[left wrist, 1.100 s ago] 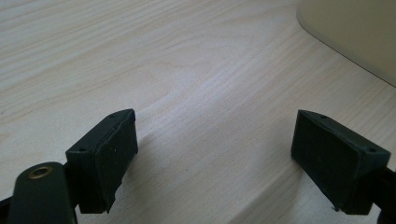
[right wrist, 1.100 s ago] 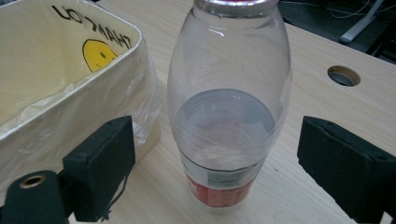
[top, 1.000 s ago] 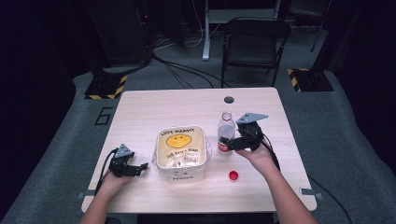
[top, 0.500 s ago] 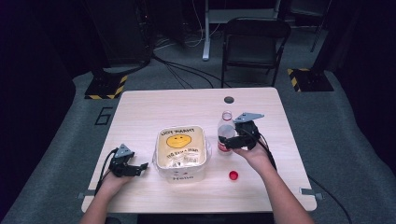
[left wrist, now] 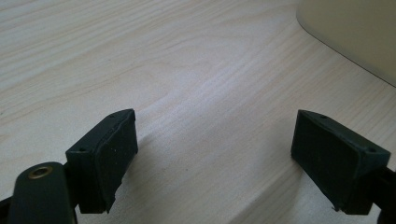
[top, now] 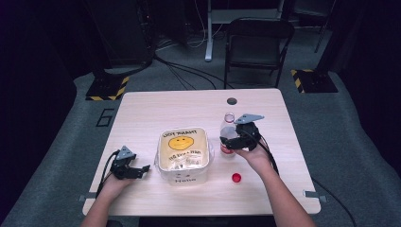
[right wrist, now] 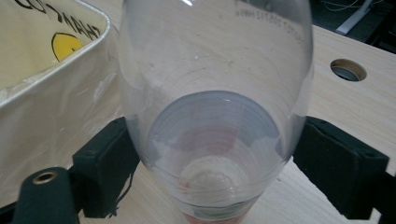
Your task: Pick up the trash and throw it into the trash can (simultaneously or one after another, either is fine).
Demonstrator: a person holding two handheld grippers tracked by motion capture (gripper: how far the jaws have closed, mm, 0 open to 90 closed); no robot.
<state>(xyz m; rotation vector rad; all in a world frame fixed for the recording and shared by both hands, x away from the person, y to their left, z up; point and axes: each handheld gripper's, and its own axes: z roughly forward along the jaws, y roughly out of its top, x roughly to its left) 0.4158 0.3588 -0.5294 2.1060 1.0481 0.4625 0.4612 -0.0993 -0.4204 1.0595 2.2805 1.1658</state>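
A clear plastic bottle (top: 229, 124) without a cap stands upright on the table, right of the container, with a red label low on its body. My right gripper (top: 228, 142) reaches it from the right. In the right gripper view the bottle (right wrist: 215, 93) sits between the jaws of the right gripper (right wrist: 215, 172); they have just been closing and both pads meet its walls. A red cap (top: 236, 177) lies on the table nearer the person. My left gripper (top: 142, 169) rests at the front left, and in its own view the left gripper (left wrist: 215, 154) stands open over bare wood.
A white tub (top: 204, 163) holding a bag with a yellow smiley stands mid-table, its wall (right wrist: 56, 116) close beside the bottle. A round hole (top: 231, 100) marks the table's far side. A black chair (top: 257, 42) stands beyond the table.
My right gripper has shifted slightly left onto the bottle and its jaws have drawn in around it. The left gripper has kept still.
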